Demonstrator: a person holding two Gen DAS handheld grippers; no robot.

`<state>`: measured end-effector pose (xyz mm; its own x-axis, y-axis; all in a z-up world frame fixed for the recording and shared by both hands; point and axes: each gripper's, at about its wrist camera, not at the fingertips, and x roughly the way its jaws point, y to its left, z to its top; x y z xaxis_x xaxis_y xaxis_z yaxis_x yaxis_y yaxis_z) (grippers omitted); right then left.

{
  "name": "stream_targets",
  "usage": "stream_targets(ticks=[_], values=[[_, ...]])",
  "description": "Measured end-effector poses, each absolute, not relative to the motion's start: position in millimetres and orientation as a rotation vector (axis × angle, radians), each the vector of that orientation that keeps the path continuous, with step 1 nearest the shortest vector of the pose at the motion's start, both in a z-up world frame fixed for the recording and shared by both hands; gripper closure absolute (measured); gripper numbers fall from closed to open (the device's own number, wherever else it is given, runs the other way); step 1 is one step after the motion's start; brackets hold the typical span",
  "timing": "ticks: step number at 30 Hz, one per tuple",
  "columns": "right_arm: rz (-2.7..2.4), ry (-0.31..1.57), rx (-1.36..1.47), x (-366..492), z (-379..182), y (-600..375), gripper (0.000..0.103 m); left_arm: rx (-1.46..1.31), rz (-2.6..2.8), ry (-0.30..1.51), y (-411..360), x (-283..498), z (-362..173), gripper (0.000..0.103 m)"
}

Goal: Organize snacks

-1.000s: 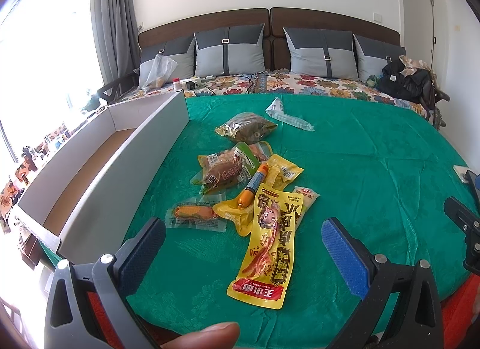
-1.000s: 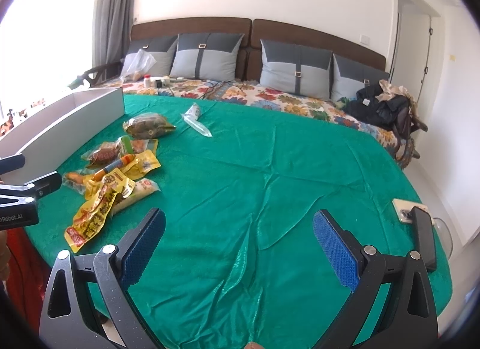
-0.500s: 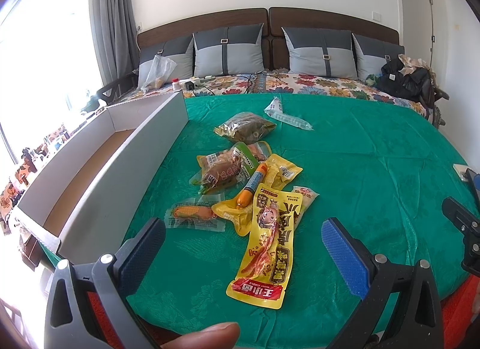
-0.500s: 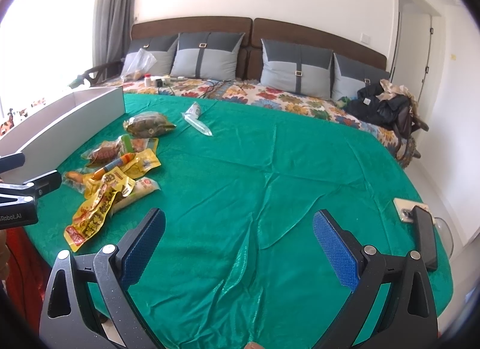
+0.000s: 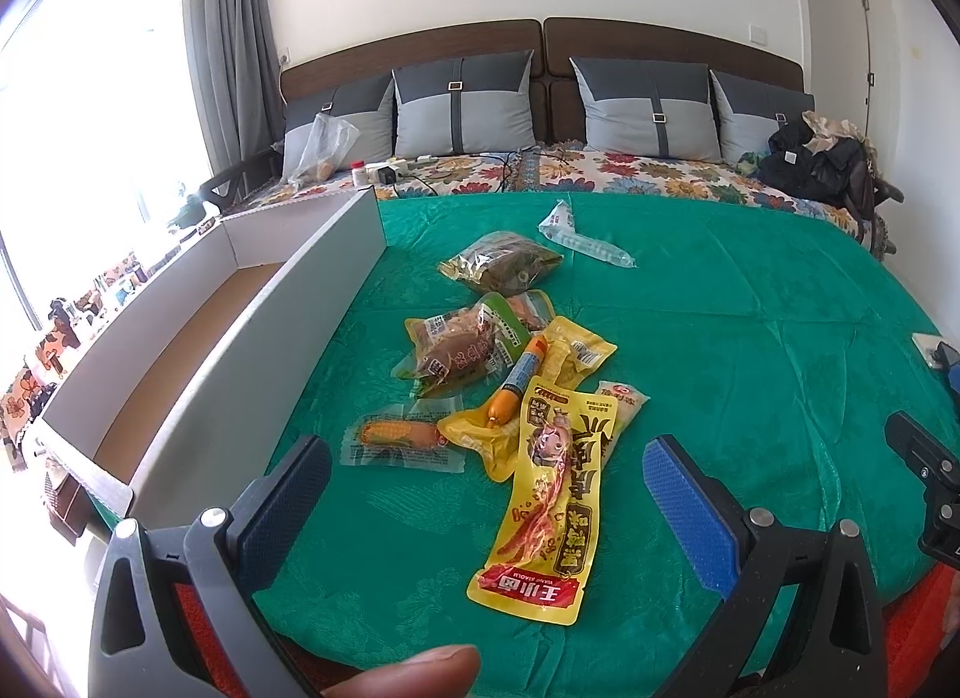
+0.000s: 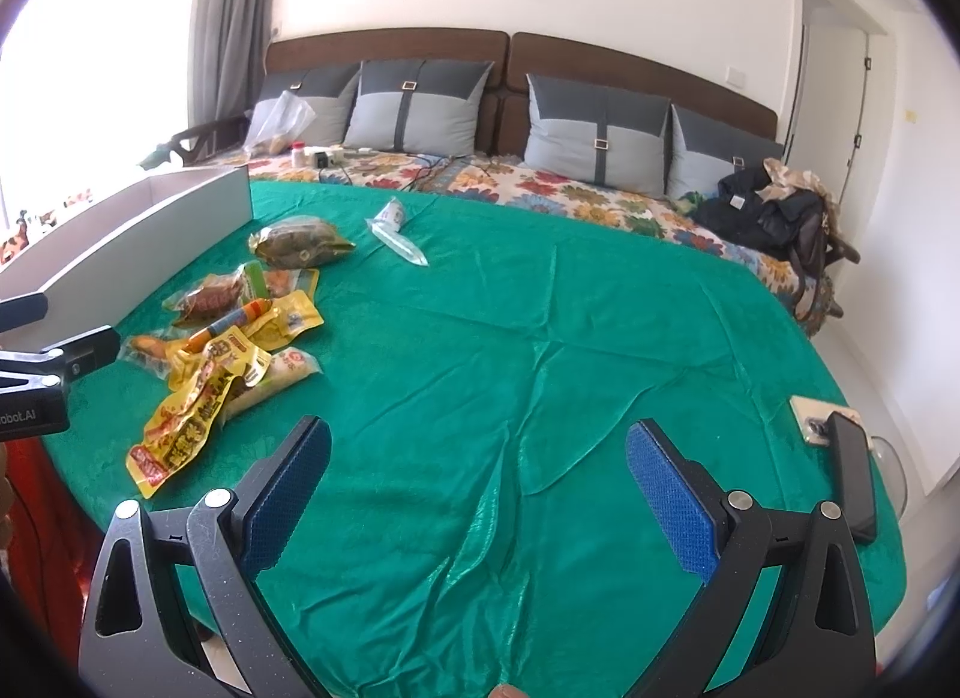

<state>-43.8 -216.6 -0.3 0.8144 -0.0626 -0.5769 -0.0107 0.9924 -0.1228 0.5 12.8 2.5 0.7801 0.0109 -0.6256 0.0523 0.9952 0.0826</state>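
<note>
Green cloth (image 5: 750, 308) spread over the bed, and every snack on top of it. Found most of them in one heap (image 5: 510, 374) just beside the long white box (image 5: 252, 350): a long yellow packet (image 5: 552, 500) nearest the left gripper (image 5: 486, 458), an orange and blue sausage (image 5: 517, 383) lying across more yellow wrappers, a corn packet (image 5: 399, 437) closest to the box wall, and a brown meat packet (image 5: 459, 350) behind. Spotted two more farther up the bed, a dark leafy packet (image 5: 501, 266) and a clear packet (image 5: 579, 233), apart from the heap and near each other. Looked inside the box and saw only its bare brown floor, with no snack in the part on show. Judged the job as hardly begun, then: nothing put away, all of the packets left to lift and drop in. Held both tongs wide apart and empty, with nothing between the blue pads. Pointed the left gripper right at the heap, with the yellow packet lying out in front between its two fingers, not touched. Hung the right gripper (image 6: 477, 440) off to the side over bare cloth, well apart from the snacks. Guessed the yellow packet as the easy first pick, being nearest and on top. Thin, flat and slippery by the look of it, so likely tricky to pinch off the soft cloth.
</note>
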Motion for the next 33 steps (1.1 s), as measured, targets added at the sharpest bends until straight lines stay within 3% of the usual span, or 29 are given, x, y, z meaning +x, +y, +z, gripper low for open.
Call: stream_targets(ticks=[5,13,23,27,33], values=[[-0.045,0.637,-0.063,-40.5,-3.5,-231.9,0.003,0.04,0.019,0.663,42.2,6.7,15.2,0.0],[0.036,0.762,0.015,-27.1,-23.9,-224.1,0.003,-0.018,0.063,0.739,77.4,11.4,-9.3,0.0],[0.318,1.046,0.137,42.9,-79.8,-85.3,0.003,-0.074,0.087,0.767,103.5,7.7,-20.0,0.0],[0.278,1.098,-0.027,51.1,-102.9,-43.1,0.005,-0.042,0.092,0.779,105.0,4.4,-27.0,0.0],[0.14,1.042,0.002,66.4,-104.1,-111.7,0.008,-0.037,0.069,0.811,102.0,8.7,-37.3,0.0]])
